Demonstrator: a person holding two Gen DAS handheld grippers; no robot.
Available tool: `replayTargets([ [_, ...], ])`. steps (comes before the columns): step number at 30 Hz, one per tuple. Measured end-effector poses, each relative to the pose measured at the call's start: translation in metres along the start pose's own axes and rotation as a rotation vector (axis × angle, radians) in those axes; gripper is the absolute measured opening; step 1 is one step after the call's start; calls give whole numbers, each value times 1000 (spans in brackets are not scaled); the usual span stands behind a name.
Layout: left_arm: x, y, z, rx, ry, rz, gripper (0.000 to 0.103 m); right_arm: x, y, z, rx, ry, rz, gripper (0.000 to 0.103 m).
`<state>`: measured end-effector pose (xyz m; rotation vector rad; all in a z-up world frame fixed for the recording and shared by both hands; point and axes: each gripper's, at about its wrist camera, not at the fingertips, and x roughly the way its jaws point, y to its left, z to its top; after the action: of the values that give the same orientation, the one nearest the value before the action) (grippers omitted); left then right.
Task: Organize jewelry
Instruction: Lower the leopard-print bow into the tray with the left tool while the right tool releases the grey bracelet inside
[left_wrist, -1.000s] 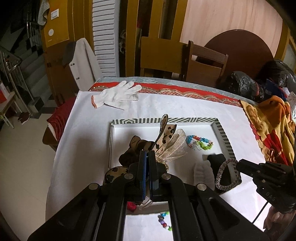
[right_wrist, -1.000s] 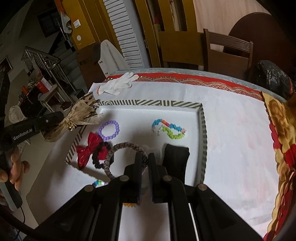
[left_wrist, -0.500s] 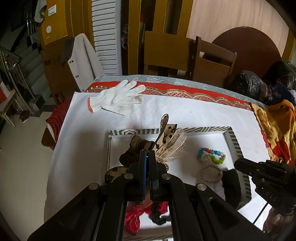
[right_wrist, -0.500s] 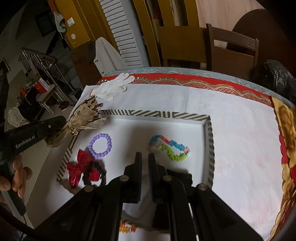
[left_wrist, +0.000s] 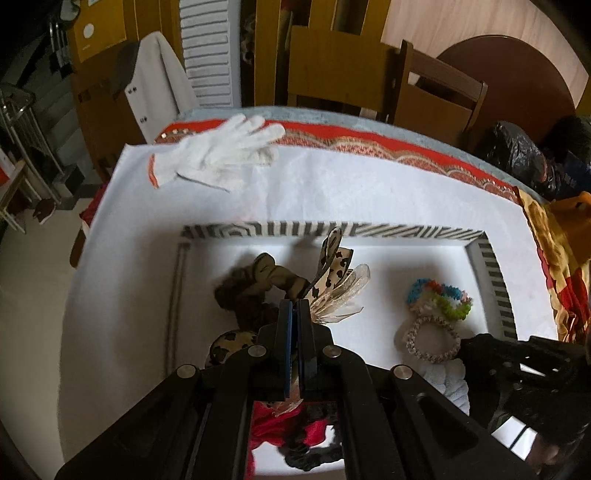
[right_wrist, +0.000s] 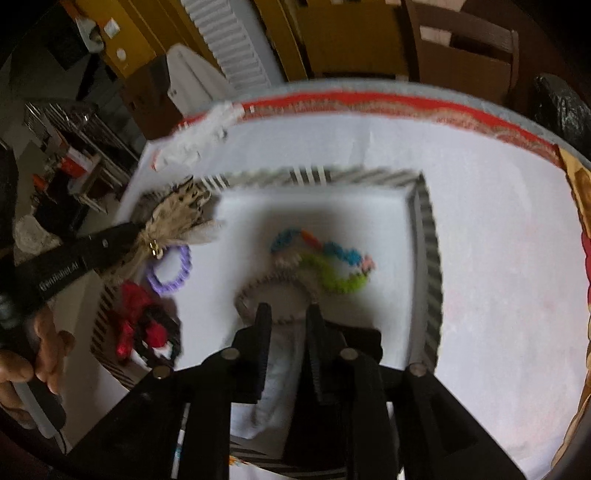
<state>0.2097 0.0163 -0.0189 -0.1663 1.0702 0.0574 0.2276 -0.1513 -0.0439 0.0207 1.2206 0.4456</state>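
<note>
Nearest the lens, the left gripper (left_wrist: 294, 314) is clenched on a leopard-print ribbon hair bow (left_wrist: 334, 275), its loops and sheer tails fanning out just past the fingertips, above the white floor of the striped-rim tray (left_wrist: 332, 229). The right gripper (right_wrist: 288, 314) has just been parting its jaws; they stand slightly apart with nothing pressed between them, and a braided beige hair tie (right_wrist: 275, 291) lies on the tray floor right at their tips. Just beyond it sits a multicolour beaded bracelet (right_wrist: 325, 262); a purple bead bracelet (right_wrist: 171, 269) and a red bow (right_wrist: 135, 317) lie along the tray's left side. Past the tray's far rim a white cotton glove (left_wrist: 218, 153) rests on the tablecloth.

To place the bow well, I judge it best lowered onto the bare floor in the far left corner, clear of the purple bracelet, until the ribbon rests before the fingers let go, so the tails do not snag or flip it
</note>
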Motion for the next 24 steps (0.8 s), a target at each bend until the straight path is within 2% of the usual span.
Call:
replayTargets([
  [8,16,-6,-8,-35,43,-20,0,27,8,5,-20,20,-4,19],
  [11,18,-5,-9,-56,56,-51,0,28,8,6,-10,21,-1,20],
  [13,18,-6,-9,-54,59,-42,9,22,4,6,12,13,11,20],
  [15,15,-8,-10,-43,50,-29,18,14,-1,5,33,-6,24,25],
  [17,10,-10,-11,-34,40,-22,22,7,-3,3,46,-24,22,38],
  [19,3,-14,-12,-25,27,-16,23,-2,-4,-1,57,-42,20,42],
  [24,-18,-20,-14,-2,-9,1,23,-21,0,-12,63,-70,21,43],
])
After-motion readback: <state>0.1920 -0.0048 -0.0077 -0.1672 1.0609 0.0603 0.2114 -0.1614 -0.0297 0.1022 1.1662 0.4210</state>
